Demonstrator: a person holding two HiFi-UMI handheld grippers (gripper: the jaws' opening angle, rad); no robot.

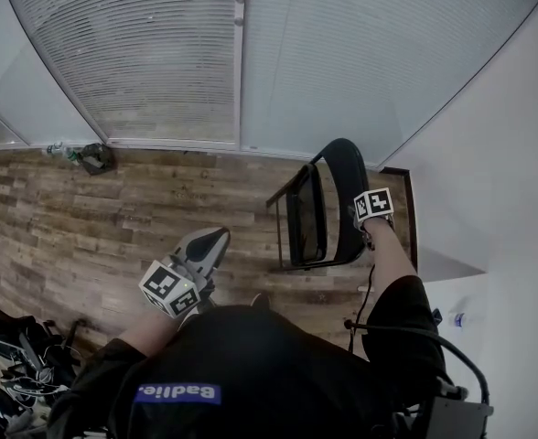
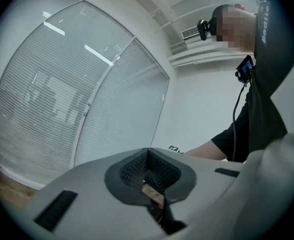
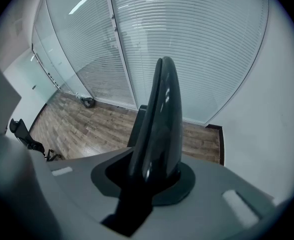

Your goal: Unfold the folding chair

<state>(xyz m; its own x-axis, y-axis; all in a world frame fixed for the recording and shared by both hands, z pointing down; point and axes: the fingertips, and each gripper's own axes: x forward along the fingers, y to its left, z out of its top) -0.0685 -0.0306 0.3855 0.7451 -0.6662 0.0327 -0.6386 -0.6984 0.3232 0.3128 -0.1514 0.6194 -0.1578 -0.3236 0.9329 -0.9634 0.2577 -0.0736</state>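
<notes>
A black folding chair (image 1: 328,204) stands on the wood floor near the white wall, its seat panel (image 1: 306,216) steeply tilted against the frame. My right gripper (image 1: 360,216) points down at the top of the chair's backrest. In the right gripper view the glossy black backrest (image 3: 162,109) runs up from between the jaws of the right gripper (image 3: 154,171), which are shut on its edge. My left gripper (image 1: 209,240) hangs in the air left of the chair, apart from it. In its own view the left gripper (image 2: 149,176) is shut with nothing between the pads.
Slatted glass walls (image 1: 159,53) close off the far side and a white wall (image 1: 507,154) the right. A dark bag (image 1: 95,158) lies by the glass. Black gear and cables (image 1: 17,355) pile up at the lower left. A small bottle (image 1: 459,319) lies at the right.
</notes>
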